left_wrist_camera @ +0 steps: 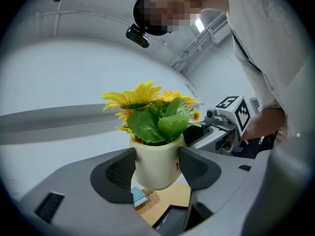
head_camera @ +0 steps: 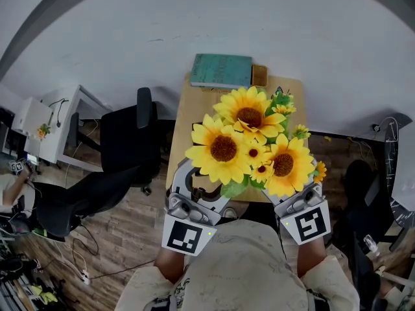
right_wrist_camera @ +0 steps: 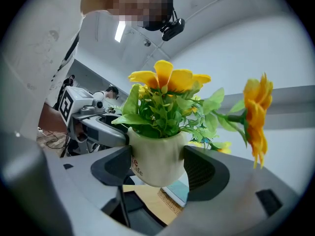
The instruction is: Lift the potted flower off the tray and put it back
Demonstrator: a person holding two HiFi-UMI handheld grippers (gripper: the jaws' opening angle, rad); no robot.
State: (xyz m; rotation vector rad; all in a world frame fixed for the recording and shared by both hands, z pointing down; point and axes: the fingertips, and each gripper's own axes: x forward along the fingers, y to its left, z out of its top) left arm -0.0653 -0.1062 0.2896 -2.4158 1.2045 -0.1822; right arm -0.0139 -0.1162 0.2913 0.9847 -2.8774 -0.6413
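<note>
item under inspection: potted flower point(head_camera: 249, 144), a bunch of yellow sunflowers with green leaves in a cream-white pot point(left_wrist_camera: 155, 157) bearing red lettering.

location: the pot is raised clear of the wooden surface point(head_camera: 187, 118). both claw views show its underside in the air, with the surface well below it. in the head view the blooms hang over the near end of the surface and hide the pot itself.

left claw point(left_wrist_camera: 157, 168): closed on the pot, both textured pads pressed against its lower wall on opposite sides.

right claw point(right_wrist_camera: 158, 167): likewise closed on the same pot, pads in contact on either side. each claw's view takes in the other claw just beyond the pot, so the two grip from opposing directions.

other items: a teal book point(head_camera: 222, 70) lies at the far end of the surface, with a small woven mat point(head_camera: 259, 75) just beside it. a black office chair point(head_camera: 130, 141) stands on the wood floor point(head_camera: 123, 229) to the left of the surface.
</note>
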